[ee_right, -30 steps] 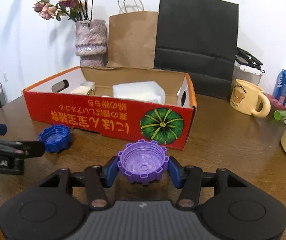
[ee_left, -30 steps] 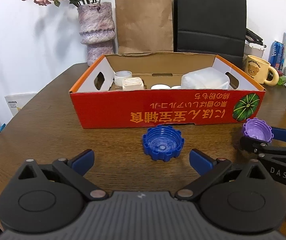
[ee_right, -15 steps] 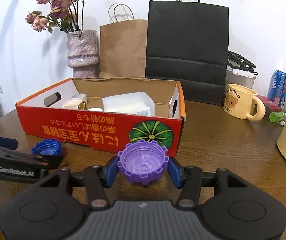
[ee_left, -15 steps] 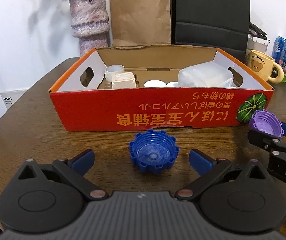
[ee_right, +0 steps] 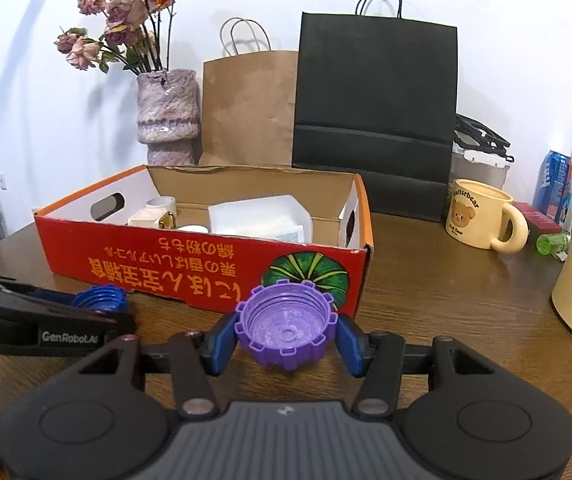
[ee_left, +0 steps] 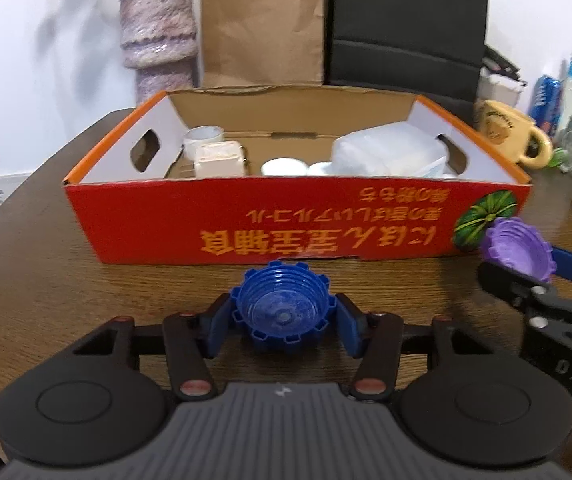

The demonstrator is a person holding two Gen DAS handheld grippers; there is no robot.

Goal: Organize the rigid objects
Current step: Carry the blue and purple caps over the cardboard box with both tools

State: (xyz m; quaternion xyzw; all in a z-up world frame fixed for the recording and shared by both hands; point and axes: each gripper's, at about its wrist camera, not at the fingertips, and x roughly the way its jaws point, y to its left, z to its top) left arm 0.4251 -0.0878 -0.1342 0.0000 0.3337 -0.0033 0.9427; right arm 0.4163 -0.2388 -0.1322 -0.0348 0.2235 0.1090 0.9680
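While both caps sit open side up in front of the red cardboard box (ee_left: pixel 222 220), we hold the blue cap (ee_left: pixel 282 308) in our left gripper (ee_left: pixel 283 320), its blue pads pressed against the ribbed rim on either side, and the purple cap (ee_right: pixel 286 326) the same way in our right gripper (ee_right: pixel 286 338). Whether either cap is lifted off the wood or resting on it, we cannot tell. From the right wrist view our left tool hides most of the blue cap. Inside the box we make out a white mug (ee_right: pixel 162 205), a cream container (ee_left: pixel 219 159) and a translucent tub (ee_left: pixel 390 152); the front wall cuts off their lower parts. Everything stands on a dark wooden table (ee_right: pixel 446 288), with a bear mug (ee_right: pixel 482 216) to the right, and a purple vase (ee_right: pixel 167 114), a brown paper bag (ee_right: pixel 250 108) and a black bag (ee_right: pixel 374 92) behind the box against a white wall.
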